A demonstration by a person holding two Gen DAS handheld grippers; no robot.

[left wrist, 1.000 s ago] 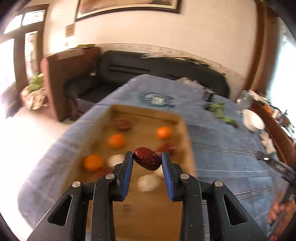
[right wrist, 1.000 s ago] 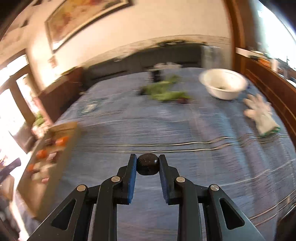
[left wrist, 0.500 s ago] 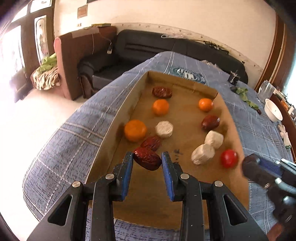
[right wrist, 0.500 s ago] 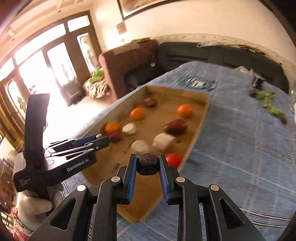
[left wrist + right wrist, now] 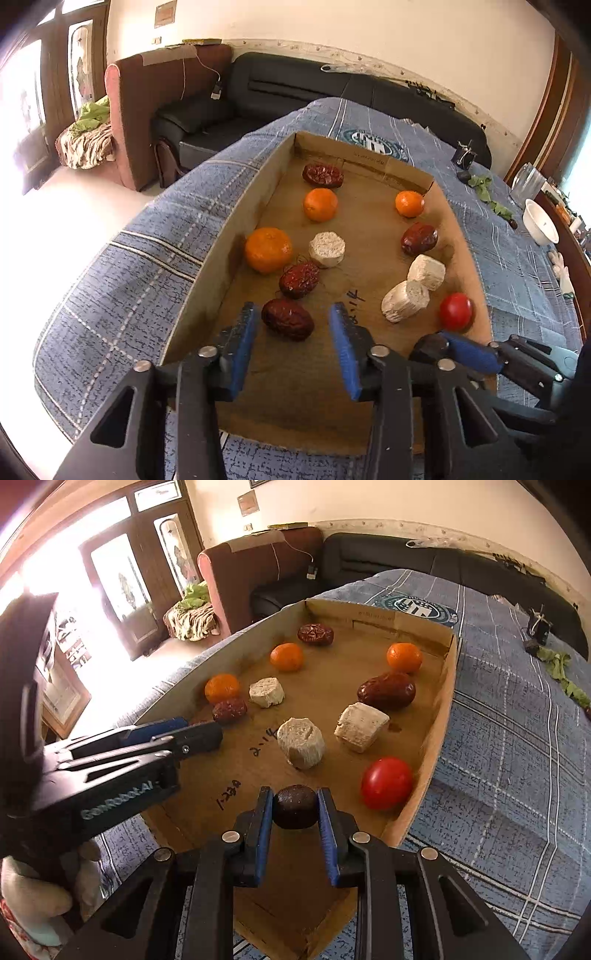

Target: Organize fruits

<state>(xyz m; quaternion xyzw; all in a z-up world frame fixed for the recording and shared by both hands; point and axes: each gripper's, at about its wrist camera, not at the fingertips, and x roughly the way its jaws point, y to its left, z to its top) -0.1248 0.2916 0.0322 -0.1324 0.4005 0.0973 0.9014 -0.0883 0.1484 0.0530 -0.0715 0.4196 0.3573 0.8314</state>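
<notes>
Fruits are being gathered in a shallow cardboard box [image 5: 207,280] lying on a blue checked cloth [image 5: 110,273]. Inside the box, three oranges [image 5: 269,249], several wrinkled red dates [image 5: 322,175], three pale chunks [image 5: 327,249] and a red tomato [image 5: 455,311] are being kept apart from one another. A date [image 5: 288,319] is lying on the box floor near the left wall, between the blue pads of the left tool [image 5: 293,325], whose jaws are being opened; neither pad is touching it. A round dark fruit [image 5: 295,806] is being clenched by the right tool [image 5: 295,808] at the near end of the box, just left of the tomato. A white bowl [image 5: 541,226] is being seen well beyond the box's right wall.
</notes>
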